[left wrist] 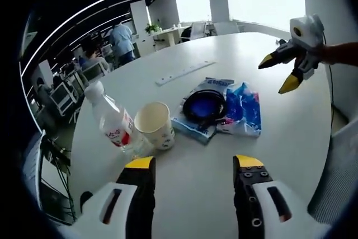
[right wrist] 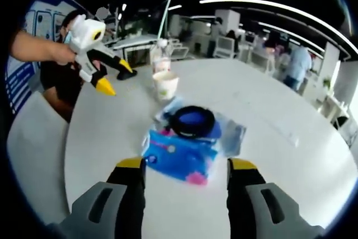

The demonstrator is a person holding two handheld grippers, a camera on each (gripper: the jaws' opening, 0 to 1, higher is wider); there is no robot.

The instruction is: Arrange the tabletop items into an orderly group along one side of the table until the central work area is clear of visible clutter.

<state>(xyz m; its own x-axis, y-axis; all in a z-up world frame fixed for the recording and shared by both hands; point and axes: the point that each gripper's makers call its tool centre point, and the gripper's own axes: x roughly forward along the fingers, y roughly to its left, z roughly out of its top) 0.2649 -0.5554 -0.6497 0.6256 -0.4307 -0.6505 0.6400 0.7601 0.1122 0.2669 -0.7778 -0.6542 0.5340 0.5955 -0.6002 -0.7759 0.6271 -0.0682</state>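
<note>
A clear plastic bottle (left wrist: pixel 113 120) with a red label stands beside a white paper cup (left wrist: pixel 154 125) on the round white table (left wrist: pixel 190 194). Right of them a black-rimmed blue round item (left wrist: pixel 205 106) lies on overlapping blue and clear packets (left wrist: pixel 244 110). My left gripper (left wrist: pixel 194 163) hovers open just short of the cup, holding nothing. My right gripper (left wrist: pixel 275 78) hangs open above the table's far right. In the right gripper view, the right gripper (right wrist: pixel 186 164) is open just short of the blue packet (right wrist: pixel 179 155), with the round item (right wrist: pixel 193 121), cup (right wrist: pixel 165 85) and bottle (right wrist: pixel 161 57) beyond and the left gripper (right wrist: pixel 117 78) open at upper left.
A long pale strip (left wrist: pixel 184 73) lies on the table beyond the packets. A grey chair back (left wrist: pixel 341 177) stands at the table's right edge. Desks, chairs and several people (left wrist: pixel 120 40) fill the office behind. A person's hand (right wrist: pixel 33 48) holds the left gripper.
</note>
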